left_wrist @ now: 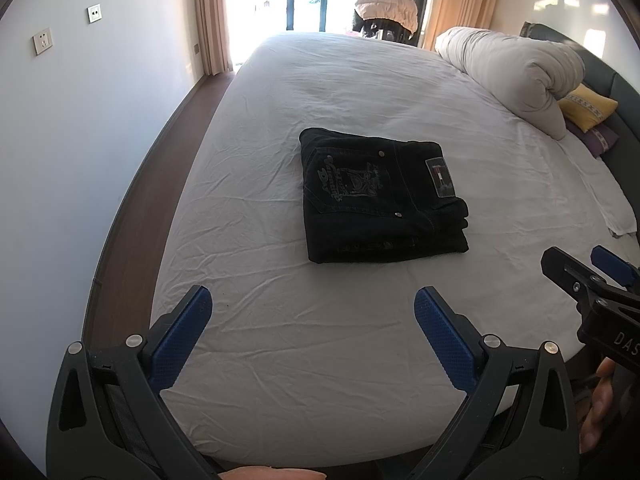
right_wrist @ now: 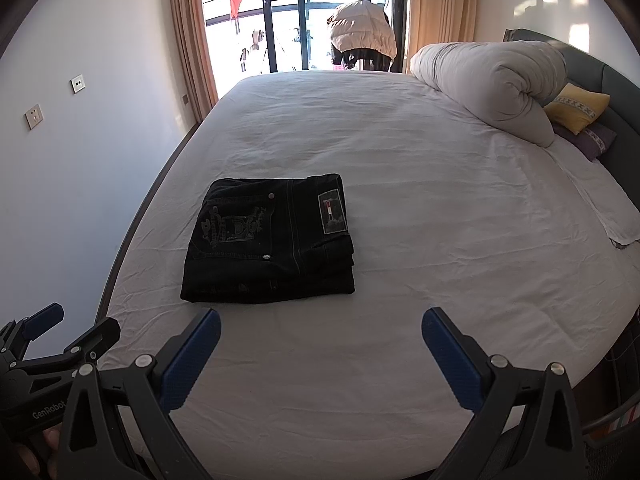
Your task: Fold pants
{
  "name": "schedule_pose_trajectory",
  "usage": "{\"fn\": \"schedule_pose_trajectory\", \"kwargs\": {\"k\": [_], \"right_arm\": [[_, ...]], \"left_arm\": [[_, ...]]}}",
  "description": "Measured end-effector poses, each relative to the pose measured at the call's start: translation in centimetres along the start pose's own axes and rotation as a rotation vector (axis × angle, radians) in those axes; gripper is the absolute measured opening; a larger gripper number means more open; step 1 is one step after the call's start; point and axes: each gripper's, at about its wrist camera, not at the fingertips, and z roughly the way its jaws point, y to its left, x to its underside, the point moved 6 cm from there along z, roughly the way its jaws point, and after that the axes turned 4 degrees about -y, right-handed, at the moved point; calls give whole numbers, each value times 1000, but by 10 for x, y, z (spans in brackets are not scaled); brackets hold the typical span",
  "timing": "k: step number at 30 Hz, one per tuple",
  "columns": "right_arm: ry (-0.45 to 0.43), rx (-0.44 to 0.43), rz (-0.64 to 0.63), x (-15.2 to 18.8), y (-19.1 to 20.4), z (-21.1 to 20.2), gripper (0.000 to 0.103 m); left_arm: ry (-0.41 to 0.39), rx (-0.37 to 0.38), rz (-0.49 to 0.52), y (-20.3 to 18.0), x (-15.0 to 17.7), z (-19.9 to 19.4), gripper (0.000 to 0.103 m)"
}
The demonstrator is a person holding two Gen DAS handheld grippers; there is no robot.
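1 folded black pants (left_wrist: 380,196) on bed (left_wrist: 280,340); 2 claws, left claw (left_wrist: 312,304) and right claw (right_wrist: 320,326), spread, empty.

Bare sheet (right_wrist: 400,208) surrounds pants (right_wrist: 272,240); duvet (right_wrist: 492,80) far.

White bed (right_wrist: 440,240), rolled duvet (right_wrist: 492,84), yellow pillow (right_wrist: 580,110), 2 wall sockets (left_wrist: 42,41), perhaps a jacket (right_wrist: 362,28).

pants (left_wrist: 380,196) (right_wrist: 270,240) | black denim, pale embroidered back pocket, waistband patch, metal rivets | folded into a compact, layered rectangle, pocket side up | lying flat on white sheet, mid-bed, untouched, apart from everything else
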Motion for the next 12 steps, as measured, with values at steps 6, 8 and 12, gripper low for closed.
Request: {"fn": "schedule_pose_trajectory", "kwargs": {"k": [6, 8, 12], "right_arm": [[3, -1, 0, 1, 0, 0, 103], [3, -1, 1, 2, 0, 0, 103], [3, -1, 0, 2, -1, -1, 103]], "left_arm": [[1, -4, 2, -1, 4, 0, 103], [-2, -3, 3, 0, 3, 0, 103], [-13, -5, 7, 0, 2, -1, 103]]}}
